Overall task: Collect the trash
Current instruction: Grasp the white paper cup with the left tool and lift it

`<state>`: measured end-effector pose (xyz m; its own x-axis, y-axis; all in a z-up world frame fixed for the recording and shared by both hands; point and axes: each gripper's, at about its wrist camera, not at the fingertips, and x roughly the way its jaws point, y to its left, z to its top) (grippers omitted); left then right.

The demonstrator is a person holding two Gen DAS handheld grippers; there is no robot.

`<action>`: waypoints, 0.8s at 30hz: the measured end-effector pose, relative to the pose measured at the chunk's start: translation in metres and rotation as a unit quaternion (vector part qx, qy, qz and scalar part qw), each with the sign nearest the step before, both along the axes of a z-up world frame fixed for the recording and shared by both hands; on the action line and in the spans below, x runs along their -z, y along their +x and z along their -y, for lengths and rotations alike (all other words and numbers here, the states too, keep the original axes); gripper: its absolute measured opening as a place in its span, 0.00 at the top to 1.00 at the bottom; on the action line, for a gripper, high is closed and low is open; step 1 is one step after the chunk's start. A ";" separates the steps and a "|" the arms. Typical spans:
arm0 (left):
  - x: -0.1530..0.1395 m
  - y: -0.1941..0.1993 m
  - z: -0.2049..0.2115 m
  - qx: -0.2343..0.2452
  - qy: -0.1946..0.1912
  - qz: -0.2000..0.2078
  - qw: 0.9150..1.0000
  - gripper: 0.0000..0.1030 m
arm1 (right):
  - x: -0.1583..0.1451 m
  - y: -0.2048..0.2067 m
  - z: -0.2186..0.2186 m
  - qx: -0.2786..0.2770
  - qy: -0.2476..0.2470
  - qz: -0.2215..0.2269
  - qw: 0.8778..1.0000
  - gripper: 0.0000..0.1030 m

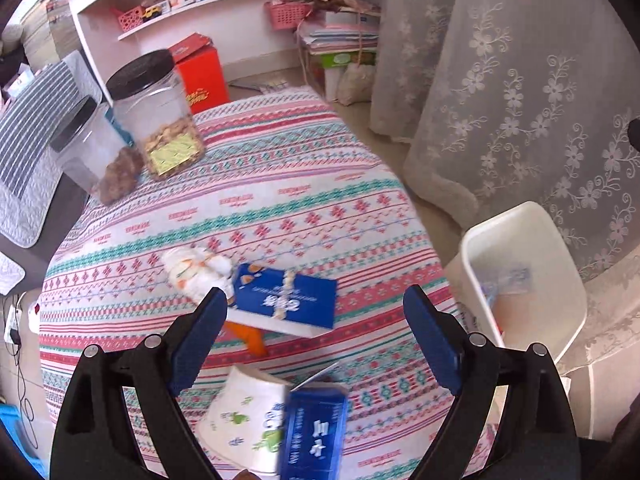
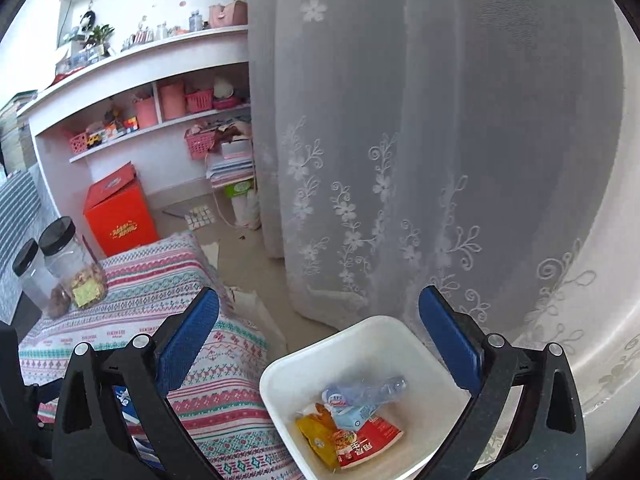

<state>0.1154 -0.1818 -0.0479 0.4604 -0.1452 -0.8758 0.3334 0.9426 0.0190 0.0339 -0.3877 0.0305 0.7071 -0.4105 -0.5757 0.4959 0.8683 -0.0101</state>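
Observation:
On the patterned table (image 1: 280,184) lie a flat blue box (image 1: 286,300), a crumpled white wrapper (image 1: 192,270), an orange scrap (image 1: 252,338), a white paper cup on its side (image 1: 244,420) and a blue carton (image 1: 314,436). My left gripper (image 1: 316,312) is open above the cup and carton and holds nothing. A white bin (image 2: 360,344) stands on the floor by the table's right edge; it also shows in the left wrist view (image 1: 528,224). In it lie a crushed plastic bottle (image 2: 366,394) and snack wrappers (image 2: 360,440). My right gripper (image 2: 320,316) is open and empty over the bin.
Two clear jars with black lids (image 1: 156,116) stand at the table's far left corner. A red box (image 2: 120,212) sits on the floor before white shelves (image 2: 152,60). A lace curtain (image 2: 440,140) hangs right behind the bin.

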 end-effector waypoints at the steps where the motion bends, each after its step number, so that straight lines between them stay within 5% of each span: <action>1: 0.004 0.002 -0.010 -0.004 0.008 -0.014 1.000 0.15 | 0.002 0.003 -0.004 -0.007 0.002 -0.007 1.000 0.07; 12: 0.046 -0.009 -0.072 0.019 0.101 -0.120 0.987 0.15 | 0.020 0.029 -0.045 -0.062 -0.006 -0.058 0.996 0.07; 20: 0.062 -0.004 -0.078 0.027 0.052 -0.186 0.981 0.15 | 0.032 0.040 -0.052 -0.079 0.012 -0.087 0.993 0.07; 24: 0.065 -0.007 -0.066 0.049 0.061 -0.196 0.978 0.15 | 0.036 0.043 -0.051 -0.082 0.024 -0.096 0.992 0.07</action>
<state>0.1085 -0.1159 -0.1132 0.0759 -0.0562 -0.9955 0.4267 0.9042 -0.0185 0.0769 -0.3367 -0.0059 0.6381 -0.2678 -0.7219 0.3411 0.9389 -0.0468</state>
